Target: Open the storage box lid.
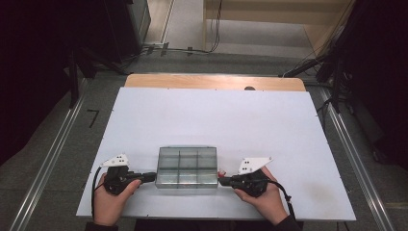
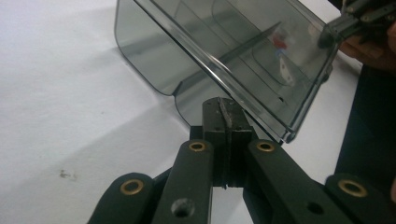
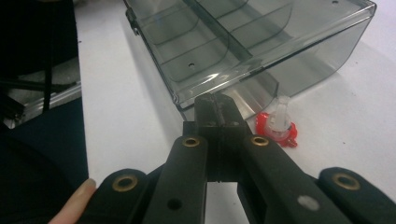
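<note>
We clench the left claw (image 1: 151, 176) at nine o'clock and right claw (image 1: 224, 180) at three, bracing the box (image 1: 187, 166) for lifting.

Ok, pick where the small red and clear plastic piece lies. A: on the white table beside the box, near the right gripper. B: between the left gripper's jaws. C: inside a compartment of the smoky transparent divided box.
A: the small red and clear plastic piece lies on the white table outside the smoky transparent divided box, beside the right gripper.
</note>
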Action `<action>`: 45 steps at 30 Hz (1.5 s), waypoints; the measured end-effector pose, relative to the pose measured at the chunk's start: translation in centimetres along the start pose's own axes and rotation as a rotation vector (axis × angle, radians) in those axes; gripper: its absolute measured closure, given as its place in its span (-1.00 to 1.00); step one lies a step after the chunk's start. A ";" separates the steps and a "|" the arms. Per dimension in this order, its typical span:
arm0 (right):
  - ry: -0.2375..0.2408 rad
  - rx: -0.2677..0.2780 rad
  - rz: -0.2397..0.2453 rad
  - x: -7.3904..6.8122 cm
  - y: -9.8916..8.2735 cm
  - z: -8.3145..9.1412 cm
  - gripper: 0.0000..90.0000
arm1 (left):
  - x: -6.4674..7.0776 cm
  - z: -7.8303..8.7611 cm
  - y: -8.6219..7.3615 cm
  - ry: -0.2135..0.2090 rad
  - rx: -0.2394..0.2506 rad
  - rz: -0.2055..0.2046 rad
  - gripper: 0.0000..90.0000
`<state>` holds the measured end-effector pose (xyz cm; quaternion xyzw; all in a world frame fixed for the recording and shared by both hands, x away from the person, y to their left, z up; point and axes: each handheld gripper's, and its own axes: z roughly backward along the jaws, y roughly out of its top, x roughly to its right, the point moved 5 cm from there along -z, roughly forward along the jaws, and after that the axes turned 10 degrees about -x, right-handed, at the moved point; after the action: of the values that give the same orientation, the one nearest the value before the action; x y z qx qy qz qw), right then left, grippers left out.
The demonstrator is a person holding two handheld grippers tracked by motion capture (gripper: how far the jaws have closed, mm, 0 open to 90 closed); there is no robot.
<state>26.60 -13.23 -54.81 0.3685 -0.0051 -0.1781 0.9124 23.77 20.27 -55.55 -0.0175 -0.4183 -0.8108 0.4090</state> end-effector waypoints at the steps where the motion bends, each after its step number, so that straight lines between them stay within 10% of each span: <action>1: 0.002 0.000 -0.001 0.0 0.0 0.0 0.96 | 0.0 0.0 0.0 0.005 -0.003 -0.003 1.00; 37: -0.033 0.123 0.021 -0.8 3.1 2.4 0.96 | 3.2 1.3 2.1 0.031 0.222 -0.183 0.94; 45: -0.042 0.147 0.023 -0.7 4.1 3.0 0.96 | 2.8 2.1 2.2 0.025 0.228 -0.170 0.43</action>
<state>26.83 -12.25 -49.81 0.4307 -0.0416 -0.1745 0.8845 22.75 19.26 -51.68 0.0748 -0.5024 -0.7899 0.3435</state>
